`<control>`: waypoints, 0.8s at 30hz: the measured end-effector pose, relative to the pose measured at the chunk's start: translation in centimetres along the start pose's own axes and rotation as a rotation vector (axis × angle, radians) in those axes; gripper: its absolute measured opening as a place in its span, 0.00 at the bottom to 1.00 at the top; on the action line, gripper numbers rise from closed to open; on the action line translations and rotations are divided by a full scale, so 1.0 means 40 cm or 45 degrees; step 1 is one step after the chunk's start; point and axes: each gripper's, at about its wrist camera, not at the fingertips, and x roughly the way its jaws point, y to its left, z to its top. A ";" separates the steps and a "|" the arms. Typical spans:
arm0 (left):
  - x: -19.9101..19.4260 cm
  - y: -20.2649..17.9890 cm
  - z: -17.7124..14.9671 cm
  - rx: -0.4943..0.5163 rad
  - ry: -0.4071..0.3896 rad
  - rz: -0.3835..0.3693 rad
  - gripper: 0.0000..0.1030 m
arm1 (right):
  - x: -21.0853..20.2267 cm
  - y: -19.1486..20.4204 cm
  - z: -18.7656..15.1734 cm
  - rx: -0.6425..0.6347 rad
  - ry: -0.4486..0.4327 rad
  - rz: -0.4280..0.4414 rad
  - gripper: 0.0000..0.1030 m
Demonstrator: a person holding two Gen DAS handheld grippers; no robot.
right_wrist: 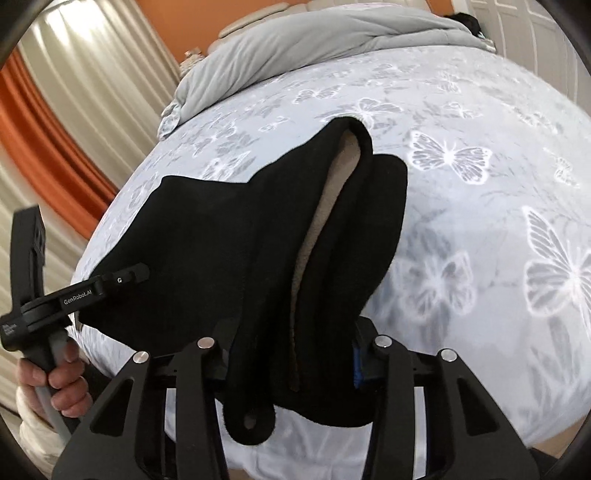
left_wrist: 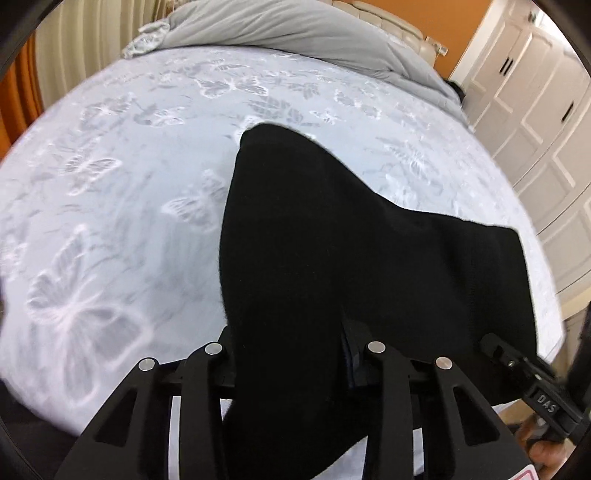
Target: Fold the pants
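Observation:
Black pants (left_wrist: 332, 240) hang over a bed, raised at the near end, their far end resting on the sheet. My left gripper (left_wrist: 291, 354) is shut on one bunched part of the cloth, which hides its fingertips. In the right wrist view the pants (right_wrist: 221, 229) show a beige fleece lining (right_wrist: 321, 221) along an open fold. There my right gripper (right_wrist: 295, 354) is shut on a thick bundle of the cloth. The right gripper (left_wrist: 517, 365) also grips the pants' right corner in the left wrist view. The left gripper (right_wrist: 122, 277) holds the left corner in the right wrist view.
The bed has a pale sheet with a butterfly print (left_wrist: 110, 184). A grey duvet (left_wrist: 295, 33) is heaped at its head. White wardrobe doors (left_wrist: 535, 110) stand to the right, orange and cream curtains (right_wrist: 55, 129) to the left. A person's hand (right_wrist: 55, 376) grips the left handle.

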 end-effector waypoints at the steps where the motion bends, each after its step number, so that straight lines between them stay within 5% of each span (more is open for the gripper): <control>1: -0.013 -0.008 -0.019 0.027 0.000 0.038 0.32 | -0.005 0.004 -0.014 -0.008 0.001 -0.011 0.40; 10: -0.080 -0.049 -0.131 0.145 -0.063 0.261 0.32 | -0.033 0.021 -0.090 0.031 -0.024 -0.024 0.40; 24: -0.233 -0.088 -0.160 0.135 -0.117 0.163 0.31 | -0.146 0.071 -0.141 0.071 -0.070 0.106 0.38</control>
